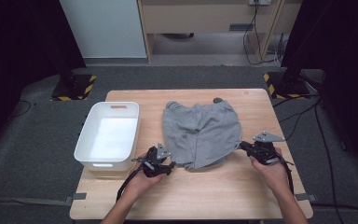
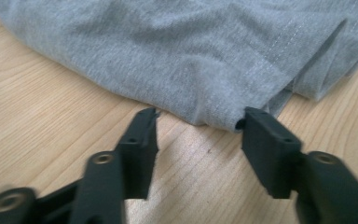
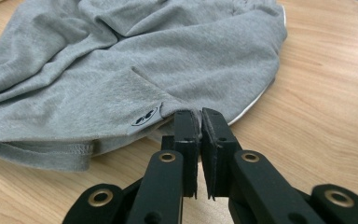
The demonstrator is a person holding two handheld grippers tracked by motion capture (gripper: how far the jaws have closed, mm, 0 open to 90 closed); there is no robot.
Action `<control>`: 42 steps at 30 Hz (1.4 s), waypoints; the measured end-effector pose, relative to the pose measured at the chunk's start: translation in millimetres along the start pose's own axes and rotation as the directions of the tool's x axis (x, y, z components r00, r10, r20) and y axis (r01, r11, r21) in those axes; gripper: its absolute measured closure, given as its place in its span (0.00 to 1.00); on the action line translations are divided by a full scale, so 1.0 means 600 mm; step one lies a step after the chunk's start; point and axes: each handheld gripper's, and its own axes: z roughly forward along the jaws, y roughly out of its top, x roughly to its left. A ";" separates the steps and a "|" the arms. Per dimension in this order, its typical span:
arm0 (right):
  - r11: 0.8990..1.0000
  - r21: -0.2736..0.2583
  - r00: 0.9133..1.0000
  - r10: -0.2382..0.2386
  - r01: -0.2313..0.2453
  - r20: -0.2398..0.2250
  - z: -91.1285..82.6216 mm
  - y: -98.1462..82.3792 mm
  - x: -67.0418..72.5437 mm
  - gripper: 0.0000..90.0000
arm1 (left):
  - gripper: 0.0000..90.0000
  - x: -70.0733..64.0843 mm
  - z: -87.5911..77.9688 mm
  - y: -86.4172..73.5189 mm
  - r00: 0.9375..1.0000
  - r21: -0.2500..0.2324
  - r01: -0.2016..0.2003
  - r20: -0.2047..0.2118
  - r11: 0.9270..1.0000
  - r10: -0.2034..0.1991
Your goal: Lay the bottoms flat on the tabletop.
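Note:
A pair of grey shorts (image 1: 200, 133) lies spread on the wooden table (image 1: 214, 196), waistband at the far side. My left gripper (image 1: 171, 166) sits at the near left corner of the shorts. In the left gripper view its jaws (image 2: 203, 116) stand apart on either side of the hem (image 2: 214, 119), the right fingertip (image 2: 261, 121) close against the cloth and no pad pressing it. My right gripper (image 1: 240, 145) is at the shorts' right edge. In the right gripper view its jaws (image 3: 196, 114) are shut, pinching the cloth's edge beside a small black logo (image 3: 145, 116).
A white plastic bin (image 1: 86, 140) stands on the table's left side, close to my left hand. Bare wood lies in front of the shorts and to their right. Dark stands with yellow-black striped feet (image 1: 74, 88) flank the table's far corners.

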 end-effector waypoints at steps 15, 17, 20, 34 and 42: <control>1.000 -0.001 1.000 0.019 -0.019 -0.014 0.008 -0.001 -0.002 0.95 | 0.97 0.033 0.005 0.067 0.999 -0.038 0.037 0.013 0.999 -0.037; 1.000 -0.003 1.000 0.019 -0.019 -0.014 0.008 -0.002 -0.001 0.95 | 0.97 0.037 0.008 0.094 1.000 -0.040 0.021 0.012 0.999 -0.020; 1.000 -0.003 1.000 0.017 -0.017 -0.014 0.009 -0.003 -0.001 0.95 | 0.97 0.043 0.030 0.132 1.000 -0.025 0.011 0.019 1.000 -0.011; 0.999 0.015 0.999 0.030 -0.030 -0.015 0.009 -0.012 -0.007 0.95 | 0.97 0.031 0.170 0.205 0.995 0.127 -0.100 0.030 0.987 0.097; 0.999 0.018 0.999 0.033 -0.032 -0.005 0.007 -0.012 -0.009 0.95 | 0.76 0.036 0.164 0.192 0.998 0.069 -0.055 0.016 0.996 0.054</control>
